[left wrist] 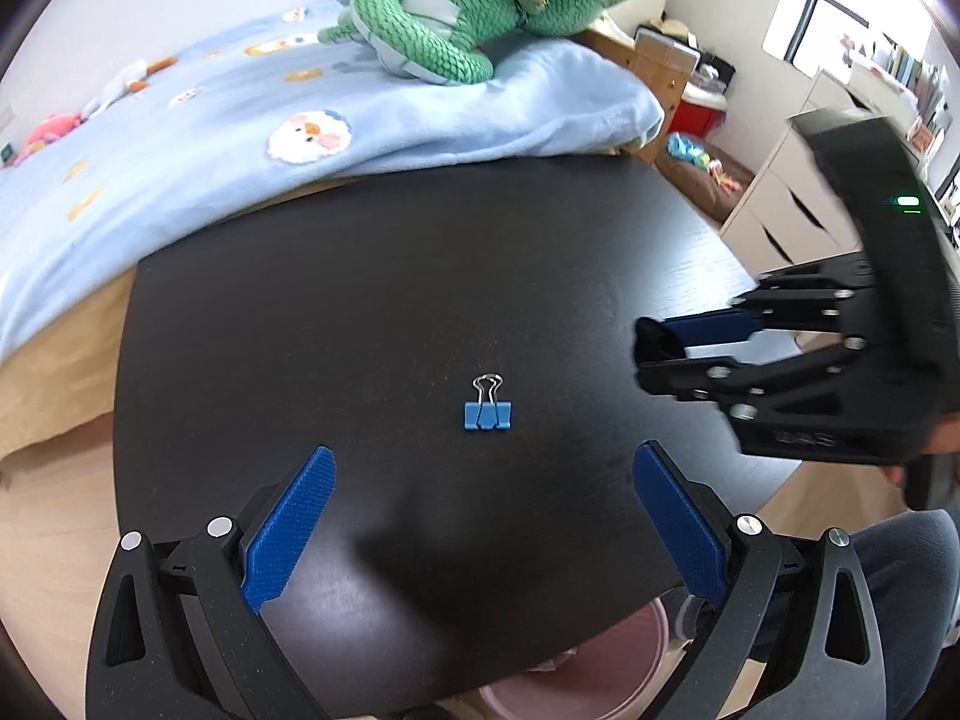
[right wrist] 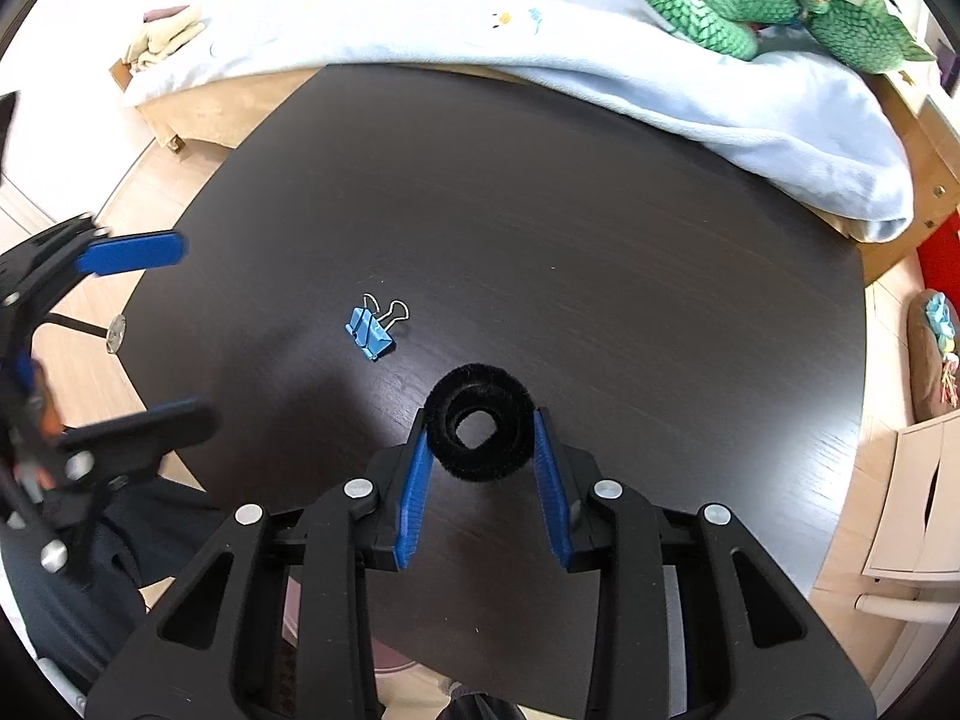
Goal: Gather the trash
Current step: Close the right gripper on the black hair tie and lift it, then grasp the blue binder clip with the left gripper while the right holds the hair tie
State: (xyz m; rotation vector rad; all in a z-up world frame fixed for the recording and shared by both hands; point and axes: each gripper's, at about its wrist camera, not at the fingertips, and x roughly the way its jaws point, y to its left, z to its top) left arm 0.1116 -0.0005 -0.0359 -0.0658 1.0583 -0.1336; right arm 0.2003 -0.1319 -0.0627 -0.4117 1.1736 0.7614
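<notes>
Low in the right-wrist frame, right gripper (right wrist: 480,438) pinching a fuzzy black ring (right wrist: 480,423) by its sides: soft, could squirm free. Left gripper (left wrist: 483,516) spread wide below the clip (left wrist: 489,414) at centre; might skid across the slick table (left wrist: 360,300).

Right gripper (right wrist: 480,420) pads pinch a black fuzzy ring (right wrist: 480,423) above the dark table (right wrist: 600,240). Blue binder clip (right wrist: 371,333) lies on table left of ring; left gripper (right wrist: 162,336) farther left, spread wide.
</notes>
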